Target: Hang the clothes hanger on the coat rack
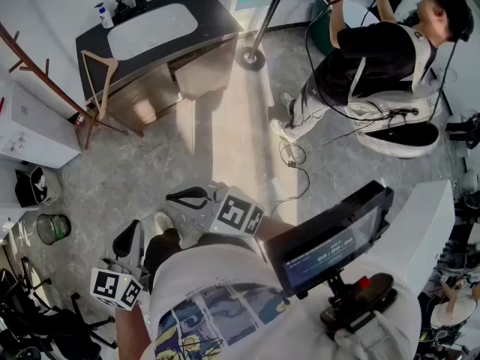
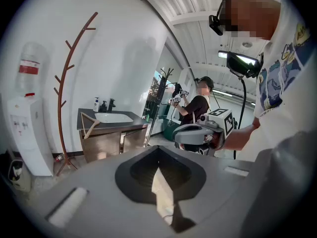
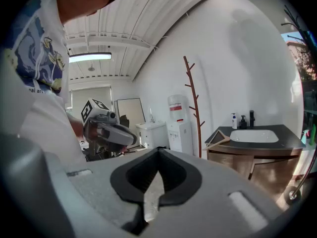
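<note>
Closed and empty, left gripper [image 2: 158,148] and right gripper [image 3: 158,150] hover; wooden clothes hanger [image 1: 109,83] leans against sink cabinet [image 1: 150,100] near coat rack [image 1: 41,70].

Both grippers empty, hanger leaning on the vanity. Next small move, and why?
Probably step toward the vanity first. The wooden hanger leans at its end nearest the coat rack, far from both grippers, and the left gripper and right gripper are shut and empty, close to the body.

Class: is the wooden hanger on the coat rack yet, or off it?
Off: the hanger rests against the sink counter corner, apart from the coat rack.
</note>
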The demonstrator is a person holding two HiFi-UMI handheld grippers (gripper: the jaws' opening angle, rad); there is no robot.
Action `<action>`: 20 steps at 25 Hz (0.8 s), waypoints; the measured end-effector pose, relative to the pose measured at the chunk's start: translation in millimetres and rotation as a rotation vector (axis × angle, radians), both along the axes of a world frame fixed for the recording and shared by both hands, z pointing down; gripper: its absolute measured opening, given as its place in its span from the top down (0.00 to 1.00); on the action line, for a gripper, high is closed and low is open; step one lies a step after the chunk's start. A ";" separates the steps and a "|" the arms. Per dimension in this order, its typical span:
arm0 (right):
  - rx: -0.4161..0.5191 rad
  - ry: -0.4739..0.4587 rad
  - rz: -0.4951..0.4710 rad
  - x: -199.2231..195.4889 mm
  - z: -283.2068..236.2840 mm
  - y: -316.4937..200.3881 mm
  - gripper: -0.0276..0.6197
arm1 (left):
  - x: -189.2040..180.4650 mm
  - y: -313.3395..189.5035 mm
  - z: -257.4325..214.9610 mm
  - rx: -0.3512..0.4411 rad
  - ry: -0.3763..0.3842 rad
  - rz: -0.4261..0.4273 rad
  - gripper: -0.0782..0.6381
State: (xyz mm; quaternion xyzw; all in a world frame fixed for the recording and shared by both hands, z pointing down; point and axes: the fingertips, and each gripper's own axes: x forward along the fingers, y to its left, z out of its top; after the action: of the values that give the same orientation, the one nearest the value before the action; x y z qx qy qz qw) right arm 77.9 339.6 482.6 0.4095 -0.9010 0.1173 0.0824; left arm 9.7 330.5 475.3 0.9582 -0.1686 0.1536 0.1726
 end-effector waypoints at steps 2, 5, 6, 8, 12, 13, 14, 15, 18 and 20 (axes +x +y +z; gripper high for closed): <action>-0.005 -0.001 0.004 2.2 3.3 -7.7 0.96 | 1.8 -7.8 3.0 -0.011 0.003 0.001 0.89; -0.010 0.003 0.009 5.6 7.4 -19.5 0.96 | 4.7 -20.7 7.6 -0.029 0.008 0.004 0.89; -0.012 0.006 0.013 6.8 8.8 -23.6 0.96 | 6.2 -25.8 8.4 -0.030 0.010 0.009 0.89; -0.023 0.013 0.027 8.1 12.8 -32.5 0.96 | 8.0 -37.3 7.7 -0.025 0.017 0.022 0.89; -0.056 0.034 0.049 3.7 19.4 -57.6 0.96 | 4.1 -67.0 1.8 -0.019 0.039 0.029 0.89; -0.059 0.039 0.054 1.9 19.8 -66.6 0.96 | 2.6 -75.7 1.1 -0.017 0.043 0.034 0.89; -0.058 0.038 0.059 -1.3 19.7 -76.0 0.95 | -0.5 -84.2 1.3 -0.015 0.045 0.039 0.89; -0.057 0.031 0.065 -5.5 19.8 -85.4 0.95 | -5.5 -92.3 2.9 -0.014 0.046 0.044 0.89; -0.070 0.011 0.097 -17.7 25.8 -112.5 0.90 | -23.1 -115.1 9.5 -0.017 0.051 0.071 0.89; -0.090 0.003 0.124 -25.4 27.4 -131.2 0.86 | -32.2 -133.2 3.8 -0.020 0.051 0.086 0.89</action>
State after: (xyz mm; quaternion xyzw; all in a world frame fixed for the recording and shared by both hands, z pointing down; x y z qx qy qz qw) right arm 52.5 208.4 510.0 0.4606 -0.8676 0.1618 0.0944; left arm -22.6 197.3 479.1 0.9664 -0.1212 0.1382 0.1796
